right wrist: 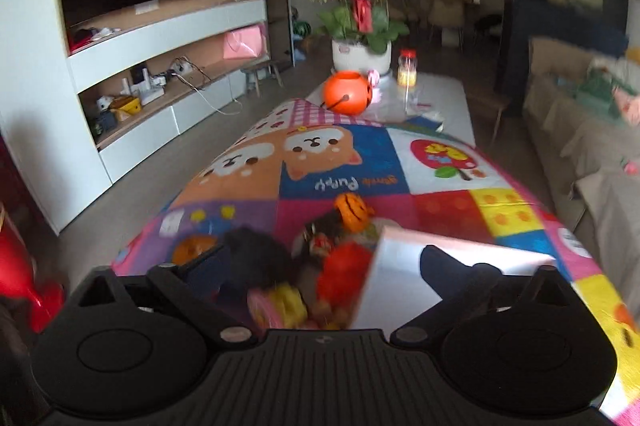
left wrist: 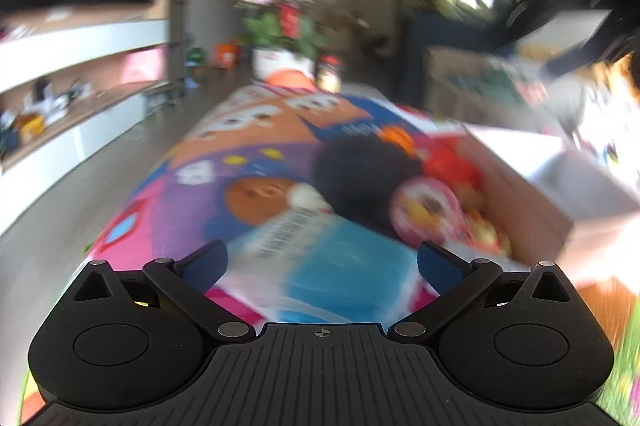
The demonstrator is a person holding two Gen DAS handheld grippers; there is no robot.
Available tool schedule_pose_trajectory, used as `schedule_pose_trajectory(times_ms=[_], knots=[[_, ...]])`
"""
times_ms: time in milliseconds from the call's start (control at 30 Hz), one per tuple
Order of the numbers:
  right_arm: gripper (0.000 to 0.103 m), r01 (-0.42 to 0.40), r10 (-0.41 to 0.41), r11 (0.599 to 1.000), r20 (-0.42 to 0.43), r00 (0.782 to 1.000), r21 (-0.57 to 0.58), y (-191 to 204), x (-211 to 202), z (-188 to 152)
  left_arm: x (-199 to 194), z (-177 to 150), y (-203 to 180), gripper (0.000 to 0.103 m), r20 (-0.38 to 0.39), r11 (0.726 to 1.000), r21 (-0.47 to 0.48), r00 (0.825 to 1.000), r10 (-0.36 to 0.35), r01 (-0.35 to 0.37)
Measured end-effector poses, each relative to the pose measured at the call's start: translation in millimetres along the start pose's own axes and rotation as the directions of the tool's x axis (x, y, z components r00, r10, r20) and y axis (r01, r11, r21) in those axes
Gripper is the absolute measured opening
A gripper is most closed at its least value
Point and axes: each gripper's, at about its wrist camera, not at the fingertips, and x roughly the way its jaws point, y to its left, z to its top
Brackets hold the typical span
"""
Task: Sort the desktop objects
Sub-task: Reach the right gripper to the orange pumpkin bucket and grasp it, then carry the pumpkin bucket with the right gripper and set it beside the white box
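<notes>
Left gripper [left wrist: 322, 260] level, low centre, fingers spread over blue packet [left wrist: 320, 262]; right gripper [right wrist: 316, 266] fingers spread above box [right wrist: 404, 278].

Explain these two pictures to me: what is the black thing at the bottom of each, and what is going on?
Each picture comes from a camera on a hand-held gripper, looking forward along its two jaws. The left gripper and the right gripper both stand open and hold nothing. Below them lies a table under a colourful cartoon cloth. Near the jaws sits a jumble of small toys, including a dark fuzzy one, beside a cardboard box that holds more. The left view is blurred, and a blue-and-white packet with a barcode lies under its jaws. Farther off stand an orange pumpkin bucket and potted flowers.
</notes>
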Motion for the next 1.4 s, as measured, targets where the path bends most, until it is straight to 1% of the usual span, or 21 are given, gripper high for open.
schedule_pose_trajectory(times_ms=[67, 100, 167, 233, 367, 433, 533, 600, 667, 733, 767, 833, 867, 900, 1000, 1033, 1067, 1167, 1267, 1300, 1400], knots=[[0.08, 0.028, -0.026, 0.999, -0.08, 0.996, 0.025, 2, 48, 30, -5, 7, 21, 0.103, 0.033, 0.994, -0.11, 0.999, 0.009, -0.005], [0.077, 0.047, -0.041, 0.998, -0.122, 0.992, 0.043, 1, 73, 40, -8, 11, 31, 0.103, 0.049, 0.988, -0.152, 0.999, 0.022, -0.014], [0.065, 0.086, -0.07, 0.993, -0.19, 0.979, 0.078, -1, 118, 51, -13, 17, 47, 0.103, 0.083, 0.976, -0.207, 0.993, 0.079, -0.061], [0.063, 0.132, -0.106, 0.986, -0.227, 0.968, 0.099, -4, 155, 54, -15, 22, 58, 0.103, 0.094, 0.97, -0.231, 0.991, 0.099, -0.075], [0.061, 0.183, -0.145, 0.976, -0.276, 0.95, 0.115, -7, 209, 56, -19, 23, 69, 0.103, 0.078, 0.966, -0.256, 0.996, 0.052, -0.03], [0.061, 0.202, -0.167, 0.974, -0.285, 0.944, 0.1, -5, 224, 56, -20, 21, 66, 0.103, 0.072, 0.969, -0.246, 0.997, 0.026, -0.007], [0.061, 0.193, -0.149, 0.977, -0.353, 0.924, 0.092, -5, 244, 58, -17, 18, 57, 0.103, 0.064, 0.971, -0.238, 0.998, 0.0, 0.016], [0.058, 0.184, -0.148, 0.98, -0.359, 0.922, 0.07, 0, 245, 56, -17, 17, 54, 0.103, 0.058, 0.971, -0.238, 0.998, -0.008, 0.022], [0.041, 0.161, -0.135, 0.986, -0.361, 0.923, 0.042, 5, 236, 50, -18, 17, 53, 0.103, 0.055, 0.972, -0.234, 0.998, -0.009, 0.022], [0.035, 0.124, -0.103, 0.992, -0.376, 0.921, 0.032, 10, 222, 42, -22, 16, 52, 0.103, 0.048, 0.974, -0.226, 0.999, -0.007, 0.018], [0.033, 0.097, -0.084, 0.995, -0.376, 0.923, 0.015, 14, 212, 38, -23, 15, 51, 0.103, 0.044, 0.975, -0.222, 0.999, -0.007, 0.016], [0.032, 0.057, -0.062, 0.998, -0.343, 0.937, -0.024, 22, 187, 30, -25, 13, 48, 0.103, 0.03, 0.977, -0.213, 1.0, -0.007, 0.014], [0.031, 0.04, -0.046, 0.999, -0.332, 0.942, -0.024, 23, 173, 26, -28, 11, 46, 0.103, 0.024, 0.978, -0.207, 1.0, -0.011, 0.015], [0.031, 0.005, -0.006, 1.0, -0.317, 0.948, -0.006, 22, 156, 23, -30, 10, 44, 0.103, 0.019, 0.98, -0.2, 1.0, -0.015, 0.019], [0.029, -0.08, 0.086, 0.996, -0.215, 0.973, 0.037, 12, 92, 14, -37, 6, 32, 0.103, 0.002, 0.989, -0.144, 0.999, -0.035, 0.035], [0.024, -0.097, 0.102, 0.995, -0.17, 0.98, 0.038, 8, 69, 9, -38, 5, 26, 0.103, -0.007, 0.993, -0.111, 0.999, -0.044, 0.043], [0.014, -0.116, 0.121, 0.992, -0.134, 0.984, 0.041, 3, 46, 2, -39, 4, 20, 0.103, -0.013, 0.995, -0.081, 0.999, -0.052, 0.051], [0.012, -0.187, 0.195, 0.978, -0.084, 0.977, 0.094, -21, -12, -24, -41, 1, 0, 0.103, -0.032, 0.996, -0.006, 0.995, -0.092, 0.092], [0.012, -0.186, 0.199, 0.973, -0.09, 0.976, 0.137, -43, -47, -56, -40, -1, -22, 0.103, -0.056, 0.989, 0.044, 0.989, -0.14, 0.142], [0.012, -0.164, 0.177, 0.976, -0.084, 0.981, 0.142, -49, -58, -67, -39, -1, -29, 0.103, -0.063, 0.986, 0.063, 0.987, -0.15, 0.154], [0.013, -0.018, 0.019, 0.995, -0.002, 1.0, 0.1, -65, -85, -96, -36, -6, -50, 0.103, -0.083, 0.978, 0.132, 0.984, -0.155, 0.165]])
